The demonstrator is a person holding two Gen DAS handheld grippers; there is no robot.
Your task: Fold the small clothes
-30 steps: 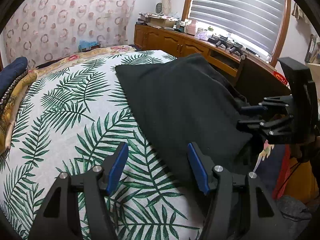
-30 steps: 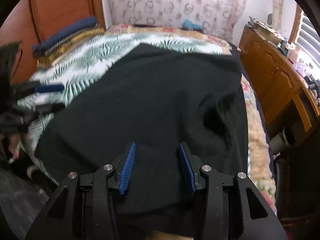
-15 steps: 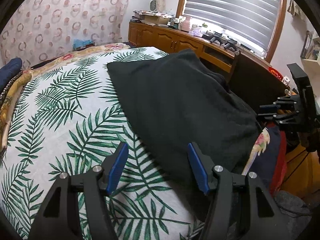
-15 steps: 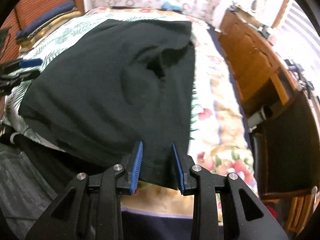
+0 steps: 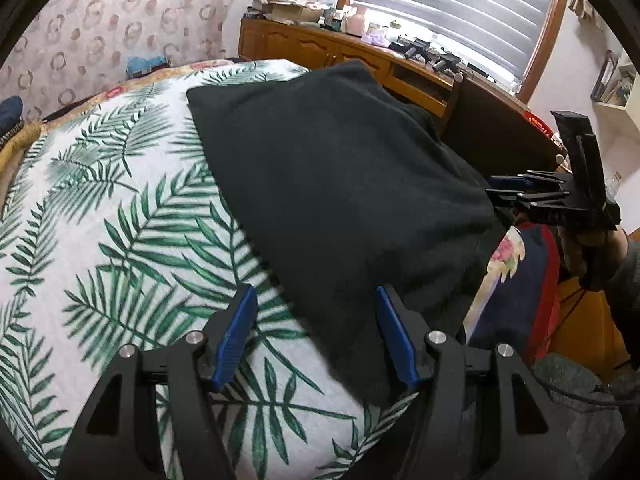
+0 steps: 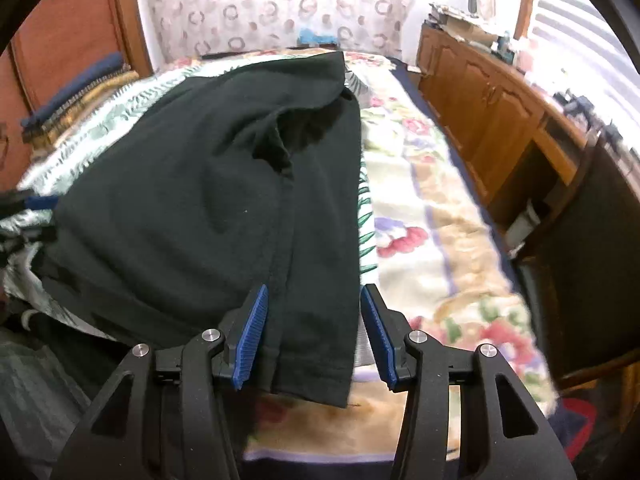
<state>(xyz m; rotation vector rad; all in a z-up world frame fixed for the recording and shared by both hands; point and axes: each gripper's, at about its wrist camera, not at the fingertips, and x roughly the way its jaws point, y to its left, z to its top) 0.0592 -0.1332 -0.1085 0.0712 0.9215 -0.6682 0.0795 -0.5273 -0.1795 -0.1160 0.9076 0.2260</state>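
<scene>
A black garment (image 5: 340,184) lies spread on the palm-leaf sheet (image 5: 120,208) of the bed. My left gripper (image 5: 316,332) is open, its jaws either side of the garment's near left corner, just above the sheet. My right gripper (image 6: 312,328) is open, its blue pads (image 6: 252,332) astride the garment's (image 6: 200,184) near right hem corner at the bed's edge. The right gripper also shows at the far right of the left wrist view (image 5: 520,190), beside the cloth's edge. A fold with a dark opening (image 6: 304,128) shows near the garment's far right.
A floral blanket (image 6: 432,240) lies under the sheet to the right. A wooden cabinet (image 6: 492,96) with clutter runs along the window wall. Folded blankets (image 6: 76,96) are stacked at the bed's far left. A dark chair (image 5: 492,128) stands by the bed's edge.
My right gripper has opened wider around the hem corner and its view has swung back toward the bed. My left gripper has edged closer to the garment's corner.
</scene>
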